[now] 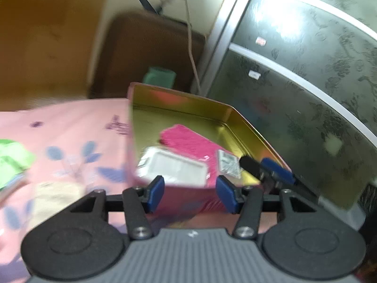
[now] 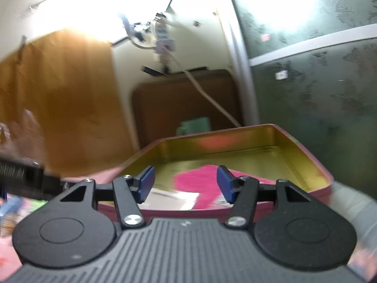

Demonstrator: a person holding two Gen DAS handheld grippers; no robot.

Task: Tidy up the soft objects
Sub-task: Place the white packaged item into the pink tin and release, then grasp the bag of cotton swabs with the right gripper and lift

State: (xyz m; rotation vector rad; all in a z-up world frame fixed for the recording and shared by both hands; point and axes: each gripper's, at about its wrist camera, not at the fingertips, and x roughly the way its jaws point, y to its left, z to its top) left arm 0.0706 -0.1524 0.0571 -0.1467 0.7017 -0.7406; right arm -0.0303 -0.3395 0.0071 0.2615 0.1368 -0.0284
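A pink tin box with a gold inside [image 1: 188, 108] stands on the pink bedsheet [image 1: 70, 127]. In it lie a magenta soft pack [image 1: 186, 141] and a white flat pack [image 1: 172, 167]. My left gripper [image 1: 189, 192] is open and empty, just in front of the box's near wall. My right gripper shows at the box's right side in the left wrist view [image 1: 266, 168]. In the right wrist view the right gripper [image 2: 186, 184] is open and empty over the near rim of the box [image 2: 306, 162], with the magenta pack [image 2: 200, 184] beyond its fingers.
A green cloth [image 1: 11, 160] and a cream soft item [image 1: 56, 195] lie on the sheet to the left. A dark patterned cabinet [image 1: 306, 70] stands right of the box. A brown headboard [image 1: 150, 52], a green cup [image 1: 160, 76] and a hanging cable [image 1: 190, 47] are behind.
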